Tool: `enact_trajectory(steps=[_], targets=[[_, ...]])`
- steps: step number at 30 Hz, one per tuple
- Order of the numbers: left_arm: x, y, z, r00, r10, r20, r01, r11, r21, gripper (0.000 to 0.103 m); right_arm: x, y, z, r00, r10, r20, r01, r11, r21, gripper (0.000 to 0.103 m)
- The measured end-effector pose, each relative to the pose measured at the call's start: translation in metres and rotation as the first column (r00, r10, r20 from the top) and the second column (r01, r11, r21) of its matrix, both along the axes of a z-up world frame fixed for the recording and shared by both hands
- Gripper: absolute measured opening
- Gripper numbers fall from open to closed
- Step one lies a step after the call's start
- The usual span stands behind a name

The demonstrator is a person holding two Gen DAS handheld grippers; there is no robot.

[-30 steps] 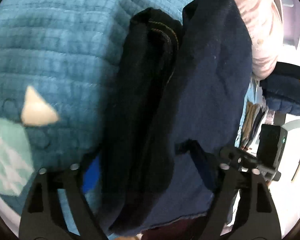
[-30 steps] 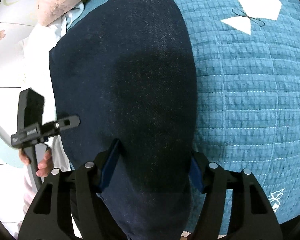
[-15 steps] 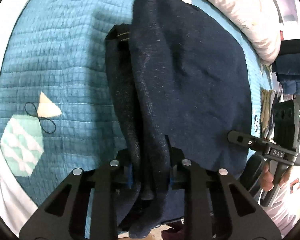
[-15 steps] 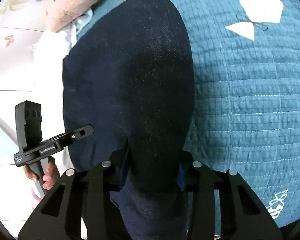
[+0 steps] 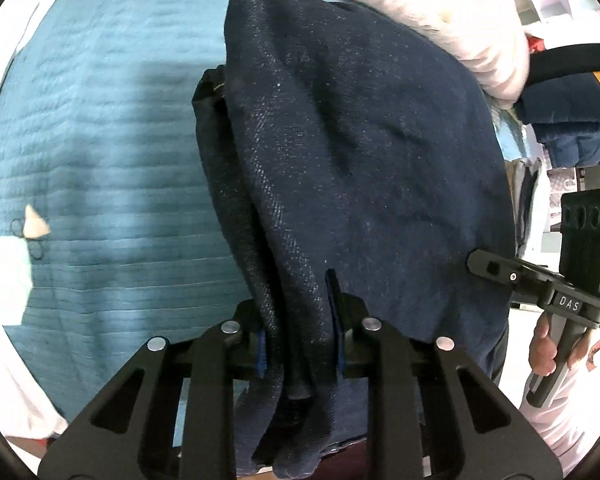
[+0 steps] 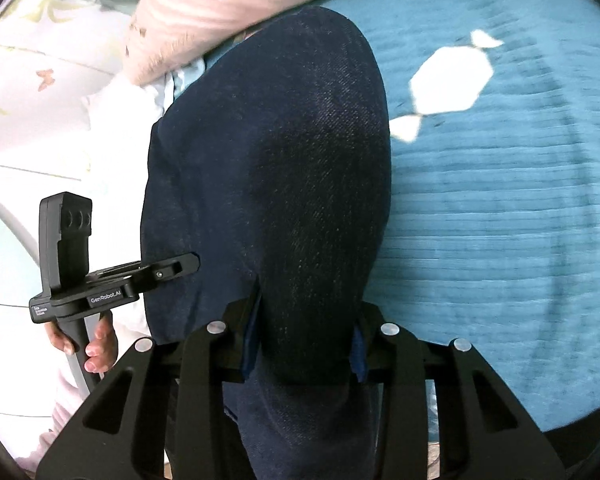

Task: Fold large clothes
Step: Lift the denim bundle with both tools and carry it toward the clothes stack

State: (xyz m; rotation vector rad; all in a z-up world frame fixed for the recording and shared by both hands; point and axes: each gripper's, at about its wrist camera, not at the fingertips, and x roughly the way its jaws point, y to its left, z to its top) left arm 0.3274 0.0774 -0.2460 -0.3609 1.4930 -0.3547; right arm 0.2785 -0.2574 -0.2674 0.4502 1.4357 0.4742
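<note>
Now we pinch the jeans [image 5: 360, 152] between both pairs of fingers, left gripper [image 5: 300, 340] and right gripper [image 6: 304, 340] having just closed; folded lengthwise over the bed [image 6: 500, 220], crosswise fold remains.

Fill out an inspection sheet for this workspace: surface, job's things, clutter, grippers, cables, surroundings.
Surface: teal quilted bedspread with white patches.
Job's things: dark denim garment, bunched in layers, lying lengthwise on the bedspread.
Clutter: pink pillow at the garment's far end; folded navy clothes beyond it.
Grippers: left gripper shut on the garment's near edge; right gripper shut on a thick fold; both just closed.
Cables: nothing seen.
Surroundings: white floor beside the bed.
</note>
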Motion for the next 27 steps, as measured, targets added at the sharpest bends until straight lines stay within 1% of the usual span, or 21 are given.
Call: enact_trajectory(steps=[5,6,8,11,14,15,16,19,21,27], targets=[[0.002,-0.070,0.033,0.996,-0.059,0.059,0.056,0.997,0.060,0.022,-0.011,-0.052,0.027,0.998,-0.027,0.053,0.028,1.000,-0.003,0.033],[0.004,-0.087,0.039,0.995,-0.069,0.066,0.065,0.996,0.064,0.022,-0.014,-0.071,0.035,0.997,-0.041,0.066,0.041,0.999,-0.001,0.033],[0.008,-0.116,0.051,0.993,-0.086,0.077,0.080,0.994,0.068,0.022,-0.017,-0.091,0.046,0.995,-0.058,0.085,0.059,0.998,-0.005,0.033],[0.012,-0.169,0.074,0.983,-0.137,0.119,0.129,0.989,0.075,0.022,-0.023,-0.134,0.069,0.989,-0.092,0.119,0.095,0.995,-0.015,0.033],[0.018,-0.227,0.093,0.974,-0.174,0.147,0.166,0.984,0.064,0.022,-0.031,-0.185,0.097,0.980,-0.111,0.166,0.122,0.991,-0.057,0.033],[0.019,-0.239,0.096,0.972,-0.181,0.152,0.173,0.983,0.062,0.023,-0.034,-0.200,0.104,0.977,-0.126,0.173,0.139,0.988,-0.064,0.033],[0.020,-0.265,0.102,0.966,-0.200,0.164,0.192,0.979,0.062,0.023,-0.038,-0.214,0.109,0.975,-0.136,0.178,0.151,0.986,-0.070,0.033],[0.021,-0.317,0.113,0.954,-0.238,0.181,0.232,0.971,0.052,0.023,-0.054,-0.267,0.128,0.964,-0.177,0.200,0.199,0.975,-0.096,0.033],[0.021,-0.357,0.121,0.941,-0.277,0.196,0.273,0.961,0.049,0.023,-0.066,-0.300,0.141,0.956,-0.197,0.217,0.226,0.967,-0.116,0.033],[0.021,-0.454,0.140,0.907,-0.354,0.228,0.356,0.934,0.034,0.022,-0.085,-0.384,0.173,0.937,-0.249,0.245,0.296,0.938,-0.180,0.033]])
